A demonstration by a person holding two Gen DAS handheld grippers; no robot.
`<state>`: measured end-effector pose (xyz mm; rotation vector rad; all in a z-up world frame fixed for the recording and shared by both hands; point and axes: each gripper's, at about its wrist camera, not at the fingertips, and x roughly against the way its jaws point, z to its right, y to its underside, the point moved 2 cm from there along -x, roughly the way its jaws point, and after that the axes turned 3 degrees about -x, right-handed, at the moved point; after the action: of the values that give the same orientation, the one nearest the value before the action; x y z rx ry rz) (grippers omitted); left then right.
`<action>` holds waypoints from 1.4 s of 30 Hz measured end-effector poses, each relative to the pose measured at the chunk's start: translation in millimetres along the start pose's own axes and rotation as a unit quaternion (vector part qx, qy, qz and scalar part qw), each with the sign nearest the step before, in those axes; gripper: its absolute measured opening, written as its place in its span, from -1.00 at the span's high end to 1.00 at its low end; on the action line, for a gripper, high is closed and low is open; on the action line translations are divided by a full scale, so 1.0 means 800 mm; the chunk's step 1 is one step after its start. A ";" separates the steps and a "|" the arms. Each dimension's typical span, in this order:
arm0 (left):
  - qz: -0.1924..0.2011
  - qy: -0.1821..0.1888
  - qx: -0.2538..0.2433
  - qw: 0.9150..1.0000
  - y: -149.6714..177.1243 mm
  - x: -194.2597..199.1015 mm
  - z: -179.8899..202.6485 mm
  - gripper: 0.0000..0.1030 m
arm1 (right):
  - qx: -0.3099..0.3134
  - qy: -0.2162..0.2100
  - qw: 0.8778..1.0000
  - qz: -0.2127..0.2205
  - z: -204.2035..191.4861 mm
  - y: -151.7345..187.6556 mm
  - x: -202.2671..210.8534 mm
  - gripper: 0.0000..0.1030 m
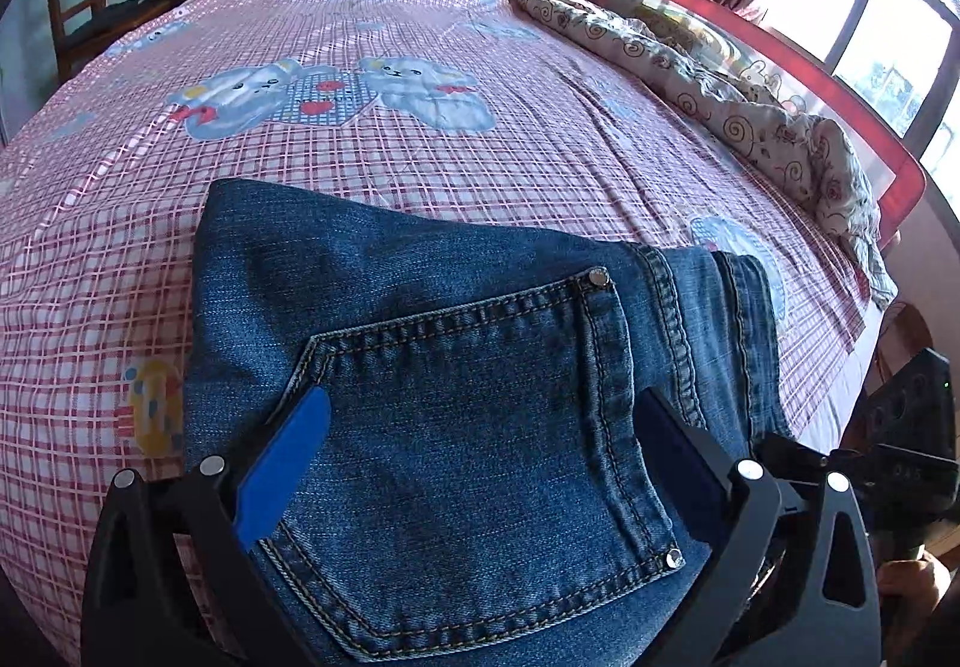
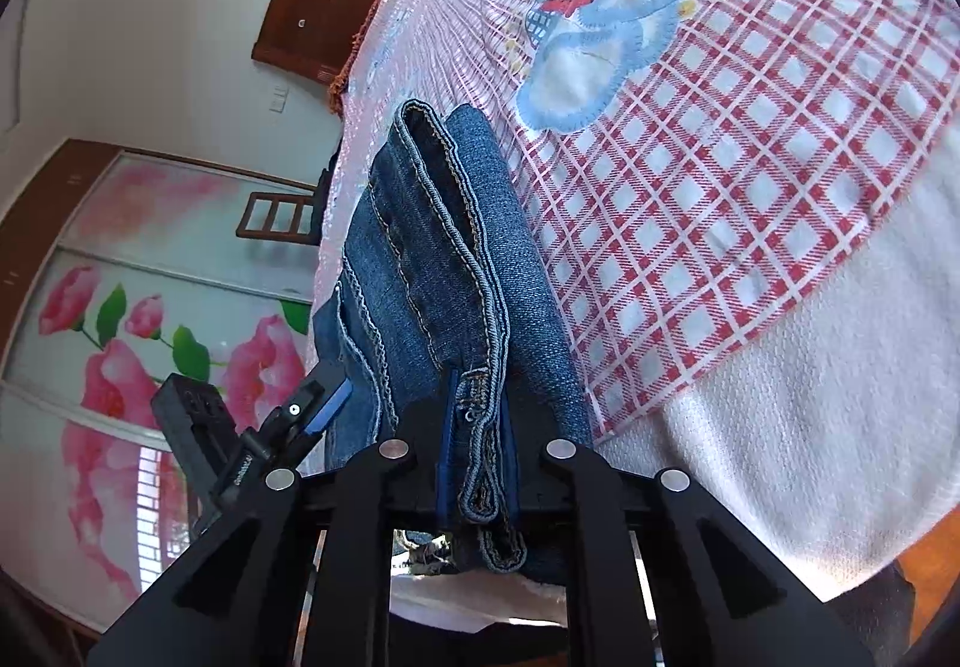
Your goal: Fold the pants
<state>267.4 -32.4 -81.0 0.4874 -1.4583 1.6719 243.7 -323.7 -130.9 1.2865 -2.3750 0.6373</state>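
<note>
The jeans [image 1: 456, 367] lie folded on the bed, on the pink checked sheet [image 1: 420, 138] with printed bears, close to the near edge of the mattress. In the left wrist view the back pocket [image 1: 480, 439] with its orange stitching and two metal rivets faces up.

The left gripper [image 1: 480, 457] hangs over this pocket with its fingers spread wide. One blue pad [image 1: 282, 469] stands at the left side of the pocket and the other at the right, and neither presses on the denim, as far as the view shows.

The right gripper [image 2: 477, 451] has its fingers almost together, with the waistband edge [image 2: 480, 415] of the jeans between them. The cloth sits in a narrow gap (a small rivet shows on it), but it is hard to say if the pads truly squeeze it or only touch it. From this side the folded layers rise in a thick stack [image 2: 432, 247].

A crumpled flowered quilt [image 1: 750, 114] lies along the far right side of the bed, beside a red rail [image 1: 840, 120]. A wooden chair [image 1: 72, 6] stands at the left.
</note>
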 end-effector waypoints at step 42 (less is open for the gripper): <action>0.030 0.012 -0.014 0.999 0.002 0.002 0.000 -0.95 | -0.003 0.007 0.999 -0.043 -0.019 0.051 0.027 0.99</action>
<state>265.0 -31.5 -80.9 0.4093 -1.4897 1.6965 199.7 -310.8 -116.0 1.3691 -2.2939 0.6117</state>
